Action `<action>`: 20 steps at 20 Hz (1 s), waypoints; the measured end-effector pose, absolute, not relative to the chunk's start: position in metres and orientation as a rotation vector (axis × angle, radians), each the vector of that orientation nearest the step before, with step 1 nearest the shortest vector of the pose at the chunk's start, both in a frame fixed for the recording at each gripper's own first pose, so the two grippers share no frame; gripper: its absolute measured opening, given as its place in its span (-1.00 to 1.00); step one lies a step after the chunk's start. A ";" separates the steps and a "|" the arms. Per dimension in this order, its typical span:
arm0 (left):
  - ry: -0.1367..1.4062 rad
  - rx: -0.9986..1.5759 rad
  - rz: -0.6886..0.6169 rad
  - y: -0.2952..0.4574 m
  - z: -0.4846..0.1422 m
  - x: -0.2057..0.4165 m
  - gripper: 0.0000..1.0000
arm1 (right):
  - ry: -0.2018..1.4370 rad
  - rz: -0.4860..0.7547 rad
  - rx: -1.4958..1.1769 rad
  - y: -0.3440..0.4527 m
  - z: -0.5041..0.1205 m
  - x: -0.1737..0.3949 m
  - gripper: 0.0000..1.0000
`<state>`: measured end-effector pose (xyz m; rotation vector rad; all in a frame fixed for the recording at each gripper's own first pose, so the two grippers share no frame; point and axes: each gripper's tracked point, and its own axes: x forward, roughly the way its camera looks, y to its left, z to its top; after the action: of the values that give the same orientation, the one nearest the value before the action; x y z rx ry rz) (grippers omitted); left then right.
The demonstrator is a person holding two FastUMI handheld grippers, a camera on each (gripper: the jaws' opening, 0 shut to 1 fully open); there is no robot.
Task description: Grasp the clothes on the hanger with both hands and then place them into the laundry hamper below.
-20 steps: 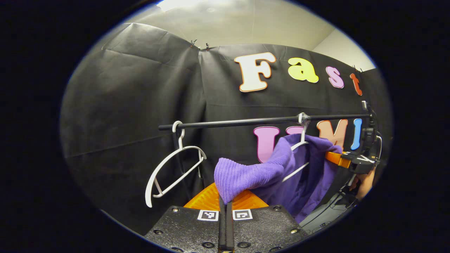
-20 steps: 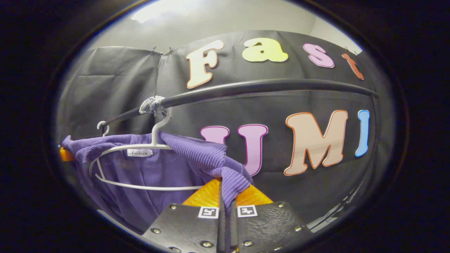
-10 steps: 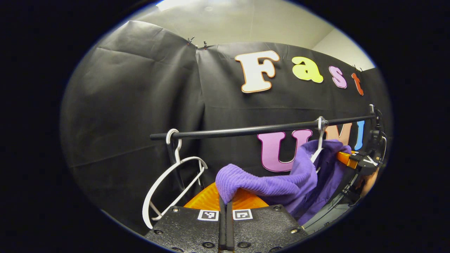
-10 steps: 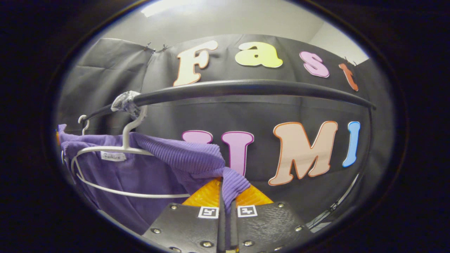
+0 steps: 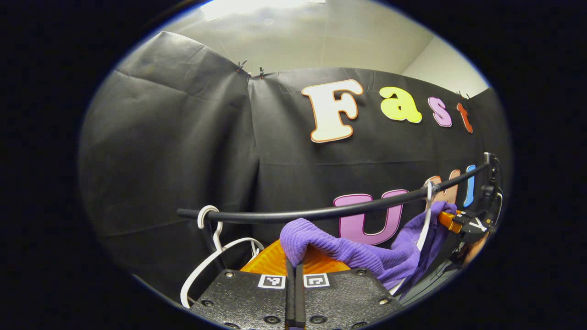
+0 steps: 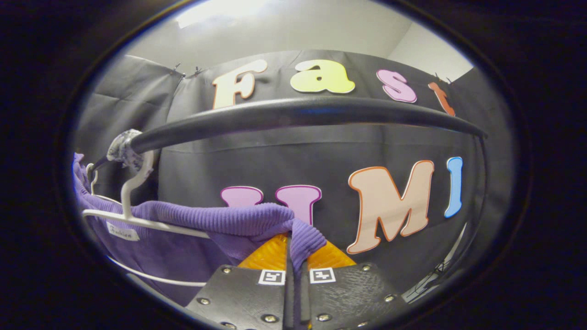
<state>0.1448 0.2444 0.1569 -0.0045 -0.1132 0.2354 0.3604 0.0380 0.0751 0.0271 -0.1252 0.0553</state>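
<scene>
A purple ribbed garment (image 5: pixel 367 259) stretches between both grippers, just under the black rail (image 5: pixel 321 213). My left gripper (image 5: pixel 295 266) is shut on one shoulder of it. My right gripper (image 6: pixel 293 256) is shut on the other shoulder of the purple garment (image 6: pixel 220 220). The white hanger (image 6: pixel 133 201) that carried it still hooks on the black rail (image 6: pixel 298 112), its hook wrapped in tape, with cloth draped across its bar. The right gripper (image 5: pixel 461 221) also shows far off in the left gripper view, a hand behind it.
An empty white hanger (image 5: pixel 211 256) hangs near the rail's left end, close to my left gripper. The rail runs right across above both grippers, near the right one. Black cloth walls stand behind. The hamper is out of sight.
Both grippers have risen toward the rail while holding the garment. The cloth has pulled flatter and slid along the hanger, which sits farther left in the right gripper view.
</scene>
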 end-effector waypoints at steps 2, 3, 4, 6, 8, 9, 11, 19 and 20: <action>-0.124 0.000 0.239 0.246 0.158 0.153 -0.98 | -0.149 0.033 0.029 0.032 0.078 0.370 -0.89; -0.120 -0.007 0.230 0.243 0.156 0.158 -0.98 | -0.164 0.014 0.023 0.029 0.078 0.374 -0.89; -0.115 -0.014 0.220 0.241 0.153 0.162 -0.98 | -0.177 -0.004 0.015 0.025 0.079 0.378 -0.89; -0.099 -0.022 0.208 0.236 0.144 0.172 -0.98 | -0.189 -0.037 0.005 0.017 0.075 0.387 -0.89; -0.079 -0.042 0.194 0.231 0.132 0.182 -0.98 | -0.190 -0.048 0.016 0.013 0.069 0.397 -0.89; -0.066 -0.056 0.184 0.230 0.125 0.186 -0.98 | -0.187 -0.059 0.017 0.009 0.066 0.402 -0.89; -0.047 -0.097 0.167 0.229 0.114 0.194 -0.98 | -0.179 -0.073 0.018 0.003 0.058 0.411 -0.90; 0.000 -0.156 0.148 0.222 0.045 0.198 -0.99 | -0.073 -0.026 0.039 0.014 -0.016 0.411 -0.89; 0.011 -0.166 0.156 0.223 0.034 0.200 -0.99 | -0.050 -0.013 0.045 0.017 -0.028 0.410 -0.89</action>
<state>0.1995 0.2232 0.0343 -0.1659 0.0111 0.1557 0.4099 0.0167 -0.0279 0.0452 -0.0505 -0.0129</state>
